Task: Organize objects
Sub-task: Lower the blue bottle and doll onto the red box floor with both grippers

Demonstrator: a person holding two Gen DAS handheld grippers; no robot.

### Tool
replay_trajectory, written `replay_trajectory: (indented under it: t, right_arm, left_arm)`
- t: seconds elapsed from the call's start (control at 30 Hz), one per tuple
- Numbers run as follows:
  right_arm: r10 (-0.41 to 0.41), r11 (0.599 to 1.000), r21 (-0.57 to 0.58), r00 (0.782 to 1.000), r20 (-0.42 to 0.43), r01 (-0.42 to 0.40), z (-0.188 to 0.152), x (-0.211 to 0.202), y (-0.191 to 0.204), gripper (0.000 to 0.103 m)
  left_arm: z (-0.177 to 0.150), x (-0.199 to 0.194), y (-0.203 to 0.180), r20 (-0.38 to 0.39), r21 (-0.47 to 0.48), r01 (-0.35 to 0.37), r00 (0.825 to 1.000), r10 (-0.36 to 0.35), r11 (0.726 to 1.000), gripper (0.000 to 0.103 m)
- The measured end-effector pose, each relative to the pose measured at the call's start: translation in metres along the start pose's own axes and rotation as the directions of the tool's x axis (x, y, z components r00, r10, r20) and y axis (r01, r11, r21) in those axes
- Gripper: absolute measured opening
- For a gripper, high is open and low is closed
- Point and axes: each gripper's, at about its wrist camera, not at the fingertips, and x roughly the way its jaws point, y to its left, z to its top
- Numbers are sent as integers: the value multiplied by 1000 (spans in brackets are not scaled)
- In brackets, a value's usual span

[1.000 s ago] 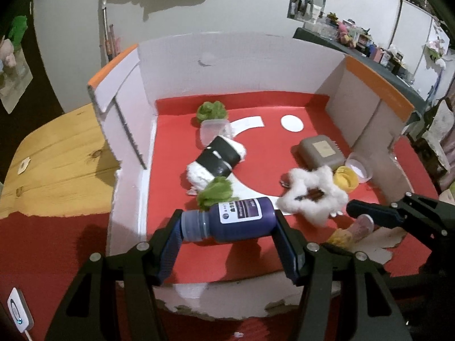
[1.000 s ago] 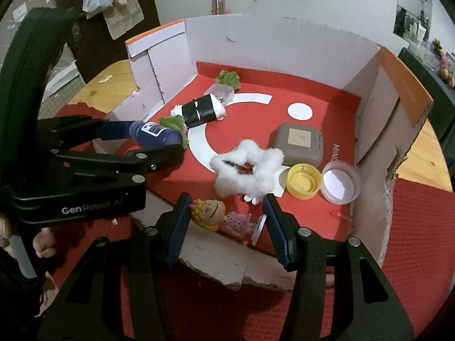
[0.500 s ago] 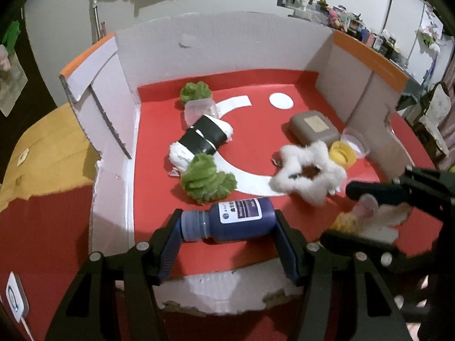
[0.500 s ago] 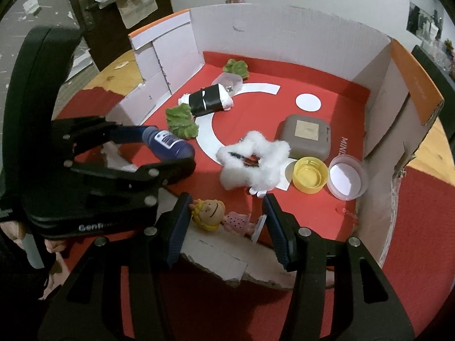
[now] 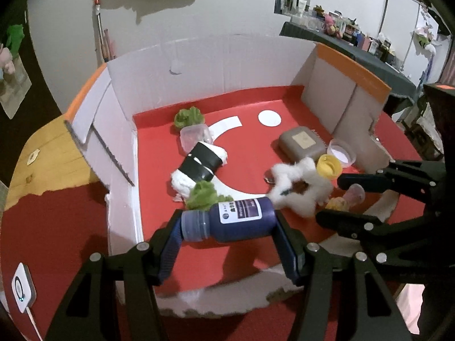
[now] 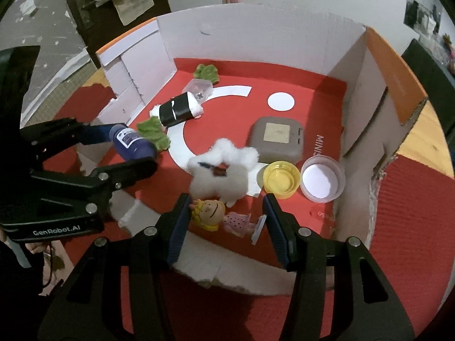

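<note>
Two hand-held claws work over an open white cardboard box with a red floor and orange-edged flaps [image 6: 256, 39] that sits on a wooden desk [image 5: 42, 153] partly covered in red cloth. The left claw [image 5: 227, 224] is clamped end to end on a dark blue plastic bottle with a white label [image 5: 239, 220], one pad on the cap and one on the base, holding it lying crosswise just above the box's near left corner, close to a green fuzzy tuft [image 5: 204, 196]. The right claw [image 6: 224, 221] grips a small doll with yellow hair and a pink dotted dress [image 6: 219, 217] lengthwise, head against the left pad and a thin white base against the right, over the torn front edge of the box. The bottle looks rigid and smooth, probably with some weight if full; an end-to-end hold seems secure against rolling, though a grip across the round body would likely slip. The doll appears to be light, hard plastic, and its thin base looks like the fragile spot, so the head and torso are the safer places to press. A white fluffy ring [image 6: 221, 167] lies just beyond the doll, soft and easily snagged.
</note>
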Motion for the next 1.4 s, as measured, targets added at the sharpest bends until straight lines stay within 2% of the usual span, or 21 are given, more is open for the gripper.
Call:
replay_trajectory:
  t: [0.23,0.5,0.7,0.97,1.4]
  right_arm:
    - [-20,1000,9,1000,6,20,1,6,2,50]
    - [-50,998,52,997,55,47,8,7,-4,50]
    - [-49,997,63,997,56,45,12,13,-6,50]
    - [-82,996,51,995,65,79,12,18,-5,50]
    - [-81,996,46,994,70,78,12,18,-8,50]
  left_arm:
    - [0,19,-9,-43,25,26,999,-25,999,62]
    - [7,19,-2,2,22,0,1000,0,1000,62]
    - [8,26,-4,29,43,-40,999,39,998,62]
    - [7,30,-1,32,49,-31,999,29,998,62]
    - [5,28,-2,36,50,-36,999,34,998,64]
